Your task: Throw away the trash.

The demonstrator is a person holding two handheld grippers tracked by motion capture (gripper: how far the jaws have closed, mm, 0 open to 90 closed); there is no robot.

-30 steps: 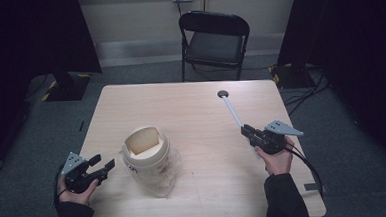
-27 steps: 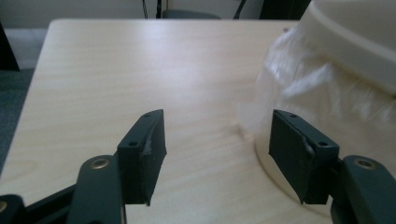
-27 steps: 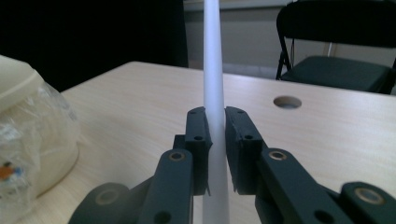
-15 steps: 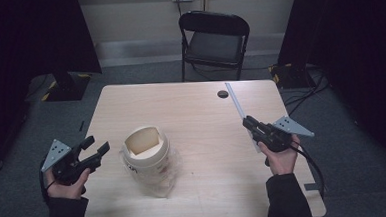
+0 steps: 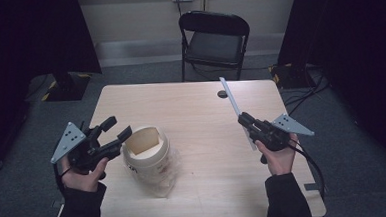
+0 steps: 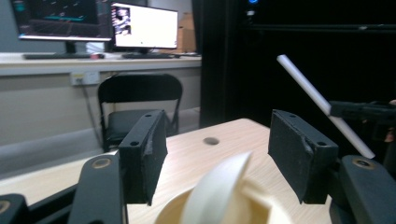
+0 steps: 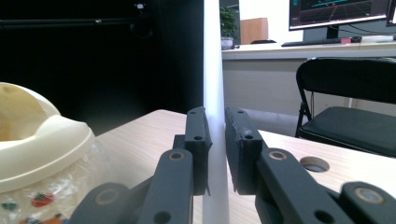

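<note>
A cream tub [image 5: 145, 151] with a swing lid stands in a crumpled clear bag on the left half of the wooden table [image 5: 204, 178]. My left gripper [image 5: 114, 130] hovers just left of it, open, with nothing between its jaws. In the left gripper view the tub's lid [image 6: 219, 196] lies low between the wide-apart jaws of that gripper [image 6: 222, 158]. My right gripper [image 5: 244, 120] is shut on a long white rod [image 5: 230, 99] that slants up and away. Up close, the rod [image 7: 212, 56] stands upright between the closed jaws of the right gripper [image 7: 217, 149].
A round hole [image 5: 222, 94] sits in the table near its far edge. A black folding chair [image 5: 215, 39] stands beyond the table. Dark curtains flank the room. Cables trail on the floor at the right [image 5: 305, 90]. The tub [image 7: 37, 140] lies left of the rod in the right gripper view.
My left gripper has lifted from near the table's front left corner and come level with the tub's rim. The right gripper rose a little and the rod now tilts up.
</note>
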